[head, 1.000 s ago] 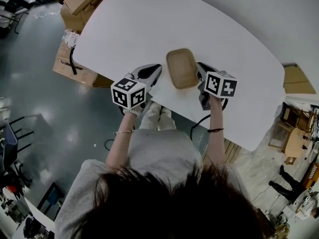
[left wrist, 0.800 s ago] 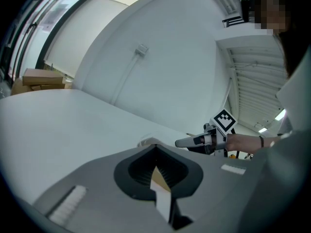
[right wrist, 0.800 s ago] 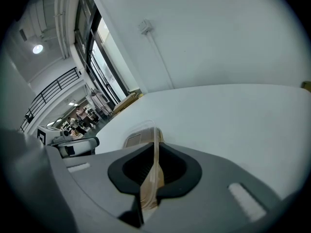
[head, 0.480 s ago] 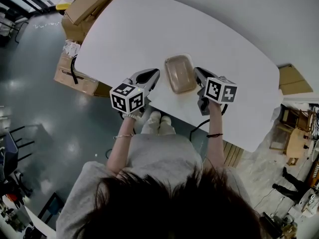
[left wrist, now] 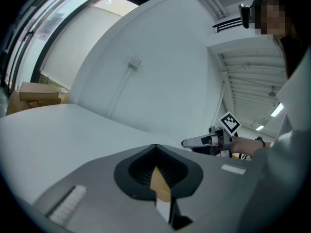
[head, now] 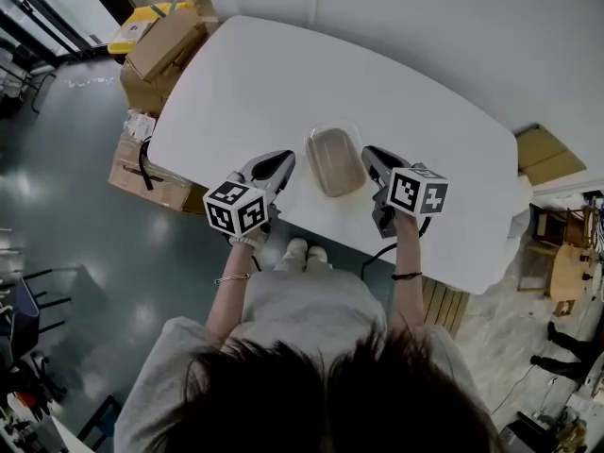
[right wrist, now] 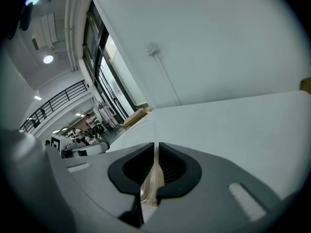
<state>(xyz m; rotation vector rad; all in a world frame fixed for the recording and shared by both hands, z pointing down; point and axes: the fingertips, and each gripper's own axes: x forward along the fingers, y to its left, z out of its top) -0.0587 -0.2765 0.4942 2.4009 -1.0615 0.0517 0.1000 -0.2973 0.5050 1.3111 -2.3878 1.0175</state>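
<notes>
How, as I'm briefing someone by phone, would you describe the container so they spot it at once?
On the big white table, look to the near edge. Between the left gripper and the right gripper lies a shallow tan rectangular container with rounded corners, the only thing lying on the white top.

Even bright indoor light, fisheye edges w/ dark vignette.

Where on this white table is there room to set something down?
Bare: far half of the white oval table, beyond the tan rectangular plastic tray, and its right end. Crowded: the near edge, where the left gripper and right gripper flank the tray.
</notes>
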